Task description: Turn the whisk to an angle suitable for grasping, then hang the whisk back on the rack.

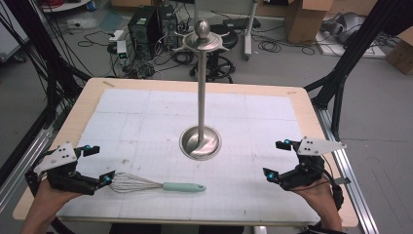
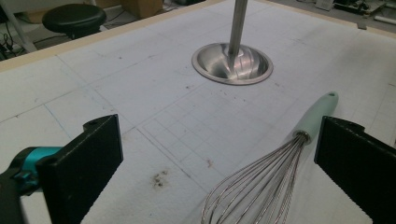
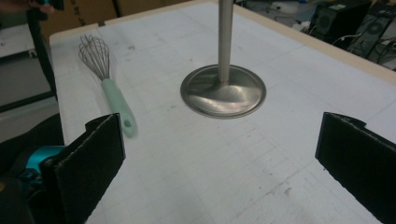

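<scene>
Wide-open and holding nothing, left gripper (image 1: 99, 165) is hovering at the whisk's (image 1: 157, 185) wire end, while right gripper (image 1: 275, 159) is likewise gaping empty near the metal stand (image 1: 200, 141).

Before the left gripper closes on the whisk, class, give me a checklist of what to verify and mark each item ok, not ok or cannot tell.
1. Left gripper open: ok, jaws stand wide apart.
2. Wire whisk with the mint-green handle lying flat on the white grid mat: ok.
3. Whisk wires between the left jaws: ok in the left gripper view, close to one jaw.
4. Right gripper open and apart from the whisk: ok.
5. Tall steel stand with the round base upright, apart from the whisk: ok.
6. Free hook on the stand's top: cannot tell.
</scene>
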A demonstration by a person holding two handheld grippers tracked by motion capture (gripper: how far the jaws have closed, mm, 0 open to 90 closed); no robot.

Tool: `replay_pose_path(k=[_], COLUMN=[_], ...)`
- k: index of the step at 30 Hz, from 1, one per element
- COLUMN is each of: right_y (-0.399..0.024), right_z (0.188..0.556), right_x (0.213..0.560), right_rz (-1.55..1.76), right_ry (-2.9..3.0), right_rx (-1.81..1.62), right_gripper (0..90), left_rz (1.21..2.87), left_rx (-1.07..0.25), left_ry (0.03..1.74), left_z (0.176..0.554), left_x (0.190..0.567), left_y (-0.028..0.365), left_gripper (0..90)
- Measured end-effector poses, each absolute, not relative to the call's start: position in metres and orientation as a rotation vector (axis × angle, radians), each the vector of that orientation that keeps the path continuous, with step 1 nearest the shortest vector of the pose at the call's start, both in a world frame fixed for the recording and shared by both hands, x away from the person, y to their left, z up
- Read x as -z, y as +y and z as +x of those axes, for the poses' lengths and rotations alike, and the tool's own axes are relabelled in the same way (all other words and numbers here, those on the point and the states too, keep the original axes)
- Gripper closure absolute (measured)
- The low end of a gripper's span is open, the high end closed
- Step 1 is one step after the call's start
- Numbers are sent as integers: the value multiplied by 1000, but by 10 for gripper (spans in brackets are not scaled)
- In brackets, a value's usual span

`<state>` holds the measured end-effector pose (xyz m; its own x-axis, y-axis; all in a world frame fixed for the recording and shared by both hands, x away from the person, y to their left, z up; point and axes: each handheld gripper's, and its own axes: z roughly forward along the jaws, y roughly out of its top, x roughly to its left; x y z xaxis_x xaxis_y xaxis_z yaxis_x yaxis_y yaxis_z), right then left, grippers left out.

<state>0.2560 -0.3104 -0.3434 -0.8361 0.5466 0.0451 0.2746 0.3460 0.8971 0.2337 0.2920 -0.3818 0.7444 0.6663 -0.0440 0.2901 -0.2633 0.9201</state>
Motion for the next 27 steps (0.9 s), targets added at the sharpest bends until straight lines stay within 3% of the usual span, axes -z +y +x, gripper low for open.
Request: replay_pose_path(k=[16,27], right_y=[-316,-318], right_z=[252,251], right_x=[342,342], right_rz=[743,723], right_ry=[2304,2296], right_rx=[-1527,-1534], right_gripper=[1,1], left_rz=[1869,1956], left_rx=[-434,-389], left_ry=[699,534], left_z=[234,247], left_x=[367,341], left_y=[288,264], left_gripper=[17,17])
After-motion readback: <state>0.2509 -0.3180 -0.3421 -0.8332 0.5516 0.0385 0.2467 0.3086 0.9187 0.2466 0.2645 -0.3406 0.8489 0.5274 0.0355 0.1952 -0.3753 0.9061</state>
